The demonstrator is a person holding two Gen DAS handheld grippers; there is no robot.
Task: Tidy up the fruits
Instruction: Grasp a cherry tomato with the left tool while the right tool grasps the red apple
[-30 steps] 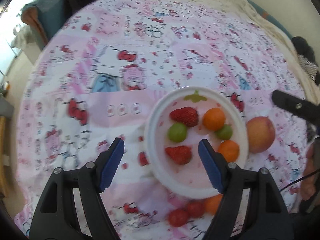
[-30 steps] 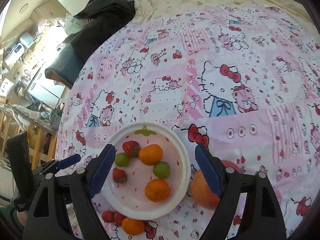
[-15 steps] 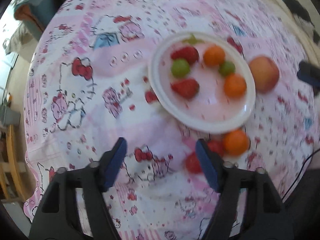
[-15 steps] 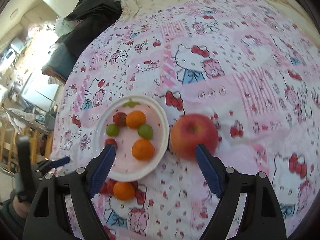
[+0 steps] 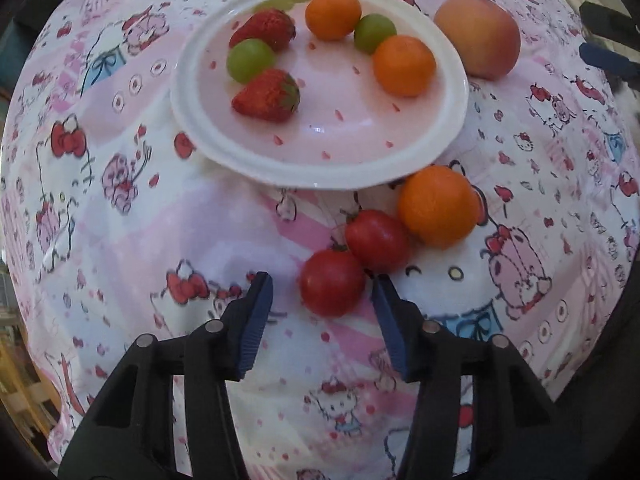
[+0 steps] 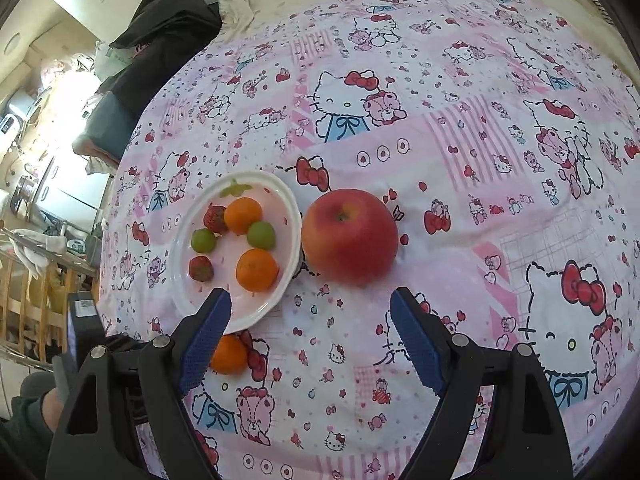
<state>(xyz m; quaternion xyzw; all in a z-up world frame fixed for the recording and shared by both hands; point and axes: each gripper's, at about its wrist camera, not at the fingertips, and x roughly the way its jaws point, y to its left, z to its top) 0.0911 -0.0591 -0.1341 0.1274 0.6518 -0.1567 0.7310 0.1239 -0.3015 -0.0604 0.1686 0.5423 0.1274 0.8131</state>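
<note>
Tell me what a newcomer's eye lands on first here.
The white plate of strawberries, oranges and green grapes on the pink cartoon-cat cloth. Beside it sits a big red apple, ahead of the open right gripper. The open left gripper frames the nearer of two tomatoes by a loose orange.
</note>
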